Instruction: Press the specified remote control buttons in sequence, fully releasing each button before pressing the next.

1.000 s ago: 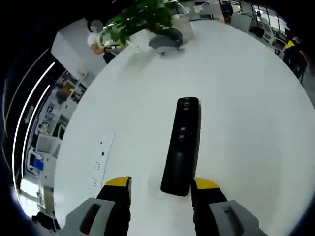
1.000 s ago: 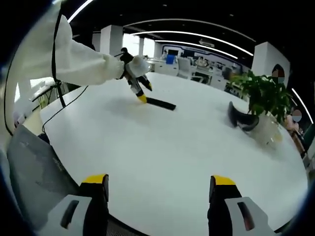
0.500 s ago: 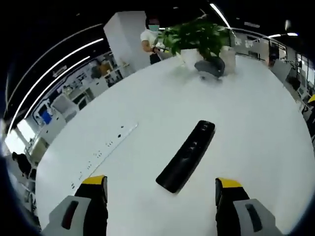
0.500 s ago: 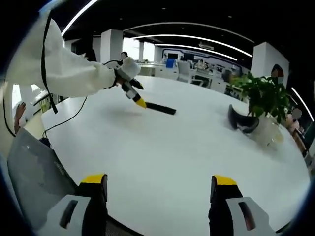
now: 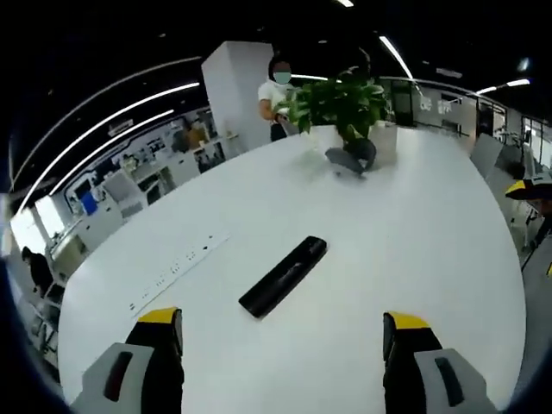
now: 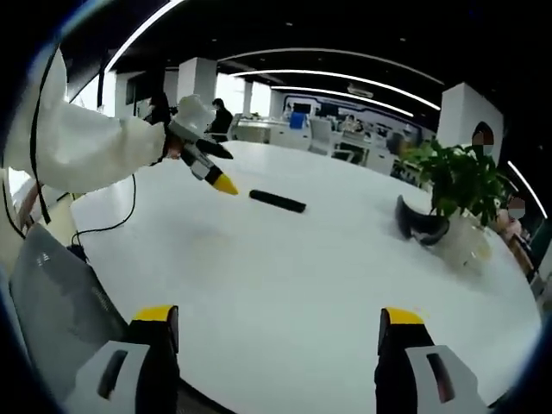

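The round white table (image 5: 414, 224) carries a plant (image 5: 341, 99) near its far edge and a power strip (image 5: 177, 267) that the left gripper view alone reveals. The black remote (image 5: 283, 276) lies mid-table, its buttons unreadable. The left gripper (image 6: 211, 168), raised on a white sleeve (image 6: 82, 151), hovers apart from it, jaws spread. The right gripper (image 6: 276, 366) gapes too, empty.

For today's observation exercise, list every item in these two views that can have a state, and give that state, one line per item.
remote control: lying flat on the white table, untouched
left gripper: open, above the table, clear of the remote control
right gripper: open, holding nothing
potted plant: upright at the table's far side
dark curved object: resting beside the plant pot
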A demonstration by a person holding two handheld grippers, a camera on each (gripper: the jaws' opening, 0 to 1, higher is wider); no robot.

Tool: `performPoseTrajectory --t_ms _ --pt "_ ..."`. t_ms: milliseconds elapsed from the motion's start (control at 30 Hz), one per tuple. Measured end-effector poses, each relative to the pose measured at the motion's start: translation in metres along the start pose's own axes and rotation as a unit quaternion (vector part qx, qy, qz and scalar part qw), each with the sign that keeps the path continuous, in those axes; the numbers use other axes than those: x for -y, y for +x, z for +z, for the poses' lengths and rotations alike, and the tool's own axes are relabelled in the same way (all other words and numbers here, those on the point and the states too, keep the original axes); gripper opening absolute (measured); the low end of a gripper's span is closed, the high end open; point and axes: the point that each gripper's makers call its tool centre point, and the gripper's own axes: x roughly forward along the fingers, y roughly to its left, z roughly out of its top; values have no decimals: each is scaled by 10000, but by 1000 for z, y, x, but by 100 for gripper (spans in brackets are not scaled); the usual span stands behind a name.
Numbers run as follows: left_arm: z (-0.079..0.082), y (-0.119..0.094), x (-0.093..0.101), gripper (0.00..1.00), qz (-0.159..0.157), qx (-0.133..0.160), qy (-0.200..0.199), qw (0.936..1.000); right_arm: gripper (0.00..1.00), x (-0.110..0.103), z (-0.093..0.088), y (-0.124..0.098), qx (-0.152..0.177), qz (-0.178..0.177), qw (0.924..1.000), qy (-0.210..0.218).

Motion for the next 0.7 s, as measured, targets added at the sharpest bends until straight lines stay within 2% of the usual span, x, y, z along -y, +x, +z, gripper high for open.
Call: performPoseTrajectory --t_ms 67,100,200,333,500,700 --pt "1 -8 2 100 53 78 -59 9999 99 2 2 -1 48 -67 10000 -42" --pt "3 -17 6 100 60 175 -220 9996 99 3 2 -1 67 -76 9999 -42" --pt "1 -34 16 100 97 231 -361 9990 99 2 5 -2 153 -55 9998 -66" --pt "5 -60 31 100 196 646 -955 9931 99 0 4 -1 151 2 9999 -66" --pt "-1 -90 42 100 414 782 -1112 9899 99 2 9 -4 284 -11 9996 -13" --pt "-4 -115 54 100 593 881 -1235 9866 99 0 13 -5 374 40 9993 -30"
